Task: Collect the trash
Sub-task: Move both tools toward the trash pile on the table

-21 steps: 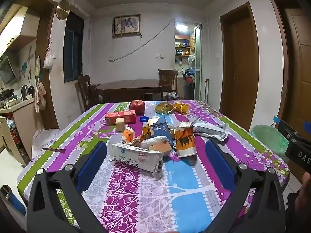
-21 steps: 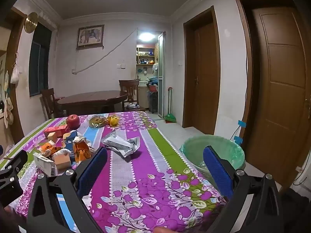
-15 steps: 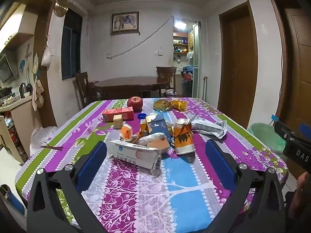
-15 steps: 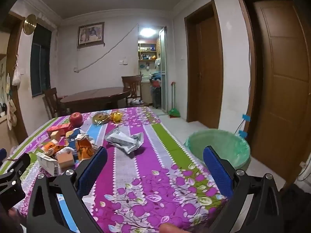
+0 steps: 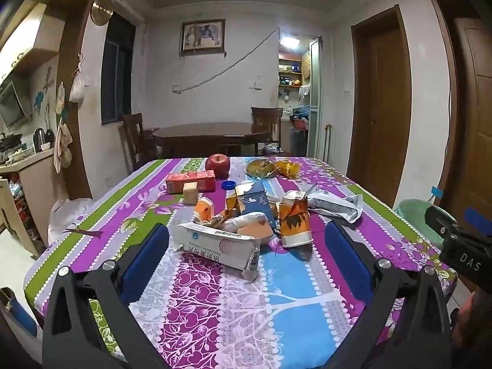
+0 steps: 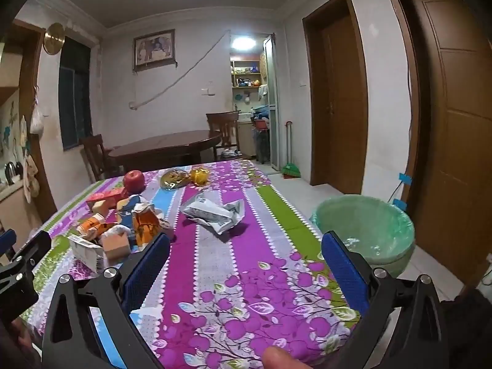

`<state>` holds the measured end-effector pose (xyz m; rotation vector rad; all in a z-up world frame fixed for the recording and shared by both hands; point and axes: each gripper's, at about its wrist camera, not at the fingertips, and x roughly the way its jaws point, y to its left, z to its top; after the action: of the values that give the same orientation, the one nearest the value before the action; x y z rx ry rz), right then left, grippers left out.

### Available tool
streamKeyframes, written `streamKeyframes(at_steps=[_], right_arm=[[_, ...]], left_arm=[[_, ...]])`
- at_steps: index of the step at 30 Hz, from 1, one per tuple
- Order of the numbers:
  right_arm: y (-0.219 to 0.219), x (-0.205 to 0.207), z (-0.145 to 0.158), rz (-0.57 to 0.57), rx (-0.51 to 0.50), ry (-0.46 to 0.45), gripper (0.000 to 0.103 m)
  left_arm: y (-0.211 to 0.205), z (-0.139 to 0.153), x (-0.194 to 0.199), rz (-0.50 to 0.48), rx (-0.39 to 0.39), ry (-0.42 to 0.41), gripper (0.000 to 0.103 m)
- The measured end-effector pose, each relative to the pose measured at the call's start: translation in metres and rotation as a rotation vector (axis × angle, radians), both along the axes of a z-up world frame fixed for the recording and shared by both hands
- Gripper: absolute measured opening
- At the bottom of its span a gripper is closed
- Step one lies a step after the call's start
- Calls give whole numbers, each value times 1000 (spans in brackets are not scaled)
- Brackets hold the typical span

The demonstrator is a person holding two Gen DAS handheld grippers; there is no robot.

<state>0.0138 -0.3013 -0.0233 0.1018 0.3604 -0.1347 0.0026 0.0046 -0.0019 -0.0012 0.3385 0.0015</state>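
In the left wrist view, the left gripper [image 5: 246,246] is held above the near part of the table [image 5: 307,307], which has a purple, blue and green flowered cloth, and its two blue fingers [image 5: 144,258] are spread wide with nothing clamped. Between and just beyond them lies the heap of trash: a white carton [image 5: 215,246] lying on its side, a crushed orange paper cup [image 5: 295,221], a blue carton [image 5: 256,203] and a crumpled grey wrapper [image 5: 333,204] further right. Behind the heap are a red box [image 5: 190,180] and a red apple [image 5: 217,164]. The other gripper shows at the right edge. In the right wrist view, the right gripper [image 6: 244,264] is also released, its fingers [image 6: 344,267] wide apart over the bare cloth near the table's right edge. The grey wrapper [image 6: 212,213] lies ahead on the table, apart from the heap at the left. On the floor beside the table stands a bin with a green bag [image 6: 366,227].
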Motion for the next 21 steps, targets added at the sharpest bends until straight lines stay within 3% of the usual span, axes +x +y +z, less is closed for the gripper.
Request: streamKeyframes(at_steps=[21], right_arm=[[6, 14, -4, 61, -19, 23, 98]], left_arm=[[9, -2, 18, 38, -14, 47, 98]])
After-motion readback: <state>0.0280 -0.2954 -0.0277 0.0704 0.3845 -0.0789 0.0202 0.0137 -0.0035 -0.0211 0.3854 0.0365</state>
